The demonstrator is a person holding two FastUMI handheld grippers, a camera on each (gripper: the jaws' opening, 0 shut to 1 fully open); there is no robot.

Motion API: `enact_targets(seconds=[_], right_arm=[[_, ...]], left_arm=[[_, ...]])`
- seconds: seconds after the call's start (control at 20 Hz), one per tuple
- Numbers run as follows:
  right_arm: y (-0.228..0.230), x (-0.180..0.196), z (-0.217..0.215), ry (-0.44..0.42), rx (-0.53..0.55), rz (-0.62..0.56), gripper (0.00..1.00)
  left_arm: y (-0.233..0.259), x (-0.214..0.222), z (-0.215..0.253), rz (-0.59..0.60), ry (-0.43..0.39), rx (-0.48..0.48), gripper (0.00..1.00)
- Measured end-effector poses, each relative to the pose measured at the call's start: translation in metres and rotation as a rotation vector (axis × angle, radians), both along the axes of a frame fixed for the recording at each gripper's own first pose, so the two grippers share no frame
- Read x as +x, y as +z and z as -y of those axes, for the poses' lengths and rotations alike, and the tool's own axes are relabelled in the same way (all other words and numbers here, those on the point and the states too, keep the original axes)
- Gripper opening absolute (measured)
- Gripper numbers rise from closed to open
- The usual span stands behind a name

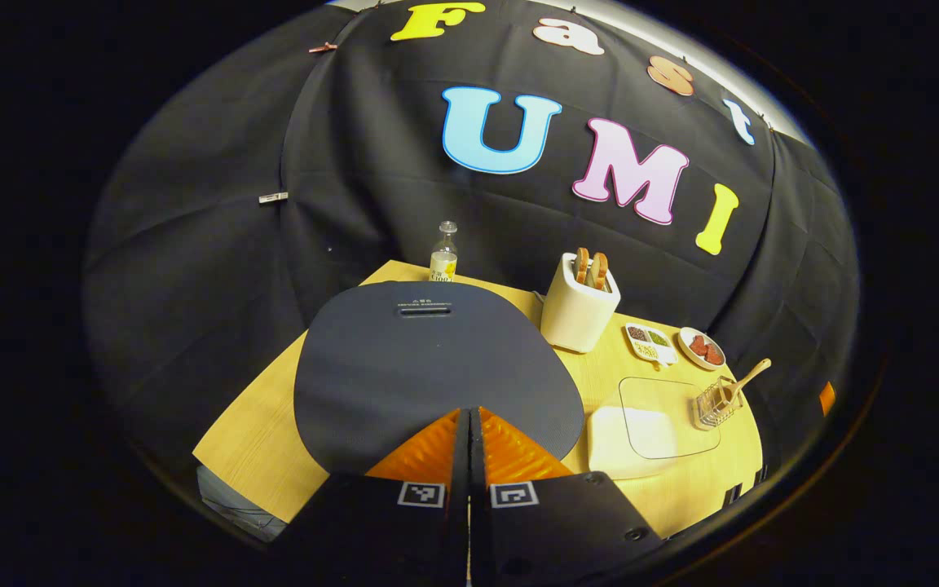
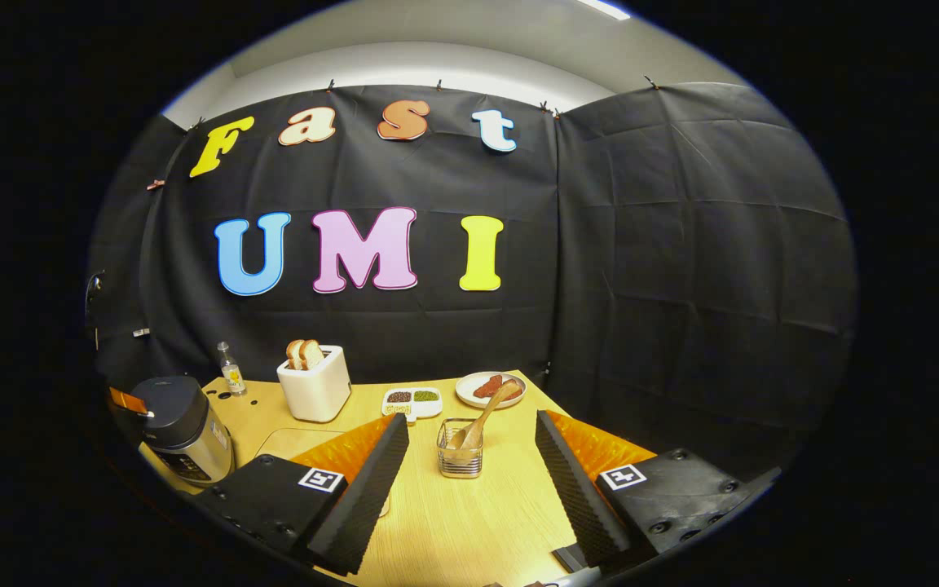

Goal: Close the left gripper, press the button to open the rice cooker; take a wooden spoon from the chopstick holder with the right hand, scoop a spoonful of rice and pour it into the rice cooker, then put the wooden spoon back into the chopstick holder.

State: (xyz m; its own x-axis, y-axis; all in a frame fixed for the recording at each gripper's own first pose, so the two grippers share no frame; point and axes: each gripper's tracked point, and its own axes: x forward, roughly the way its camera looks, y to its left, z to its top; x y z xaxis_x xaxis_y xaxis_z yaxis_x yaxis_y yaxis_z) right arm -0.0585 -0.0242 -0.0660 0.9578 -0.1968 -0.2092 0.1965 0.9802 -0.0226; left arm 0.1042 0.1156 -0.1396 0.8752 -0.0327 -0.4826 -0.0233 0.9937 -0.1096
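Observation:
My left gripper [image 1: 469, 414] is shut with nothing between its fingers, and hangs just over the dark lid of the rice cooker [image 1: 437, 367]. The lid is down, and its button slot [image 1: 425, 310] lies at the far edge. In the right gripper view the rice cooker [image 2: 184, 436] stands at the far left. My right gripper [image 2: 469, 420] is open and holds nothing. Between and just beyond its fingers stands the wire chopstick holder [image 2: 460, 450]. A wooden spoon [image 2: 487, 414] leans out of it to the right. That holder [image 1: 716, 401] also sits at the table's right.
A white toaster [image 2: 316, 383] with bread, a small bottle [image 2: 231, 371], a divided seasoning dish [image 2: 411, 399] and a plate of red slices [image 2: 490, 388] line the back of the wooden table [image 2: 478, 514]. A white tray under a clear lid [image 1: 653, 424] lies beside the cooker.

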Motion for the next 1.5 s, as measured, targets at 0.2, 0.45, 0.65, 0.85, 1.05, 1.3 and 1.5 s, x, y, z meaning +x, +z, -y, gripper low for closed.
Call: enact_targets(seconds=[0.2,0.45,0.65,0.85,1.05,1.3,1.5], right_arm=[[-0.003,0.000,0.003,-0.011,0.005,-0.015,0.98],[-0.006,0.002,-0.006,0.025,0.003,-0.017,0.98],[-0.011,0.009,-0.013,0.065,0.017,-0.034,0.98],[-0.008,0.026,-0.012,0.093,0.016,-0.025,0.98],[-0.005,0.052,-0.009,0.121,0.022,-0.024,0.98],[-0.008,0.097,0.004,0.140,0.043,-0.026,0.98],[-0.023,0.128,0.021,0.138,0.070,-0.056,0.98]], left_arm=[[-0.009,0.001,0.004,-0.008,0.013,0.122,0.07],[-0.006,0.000,0.002,-0.030,0.026,0.107,0.06],[0.008,-0.002,0.003,0.035,0.035,0.070,0.06],[0.094,-0.010,0.001,0.272,0.099,0.140,0.06],[0.146,-0.023,0.002,0.387,0.177,0.101,0.06],[0.132,-0.042,0.011,0.351,0.234,0.039,0.07],[0.118,-0.056,0.023,0.306,0.267,0.029,0.15]])
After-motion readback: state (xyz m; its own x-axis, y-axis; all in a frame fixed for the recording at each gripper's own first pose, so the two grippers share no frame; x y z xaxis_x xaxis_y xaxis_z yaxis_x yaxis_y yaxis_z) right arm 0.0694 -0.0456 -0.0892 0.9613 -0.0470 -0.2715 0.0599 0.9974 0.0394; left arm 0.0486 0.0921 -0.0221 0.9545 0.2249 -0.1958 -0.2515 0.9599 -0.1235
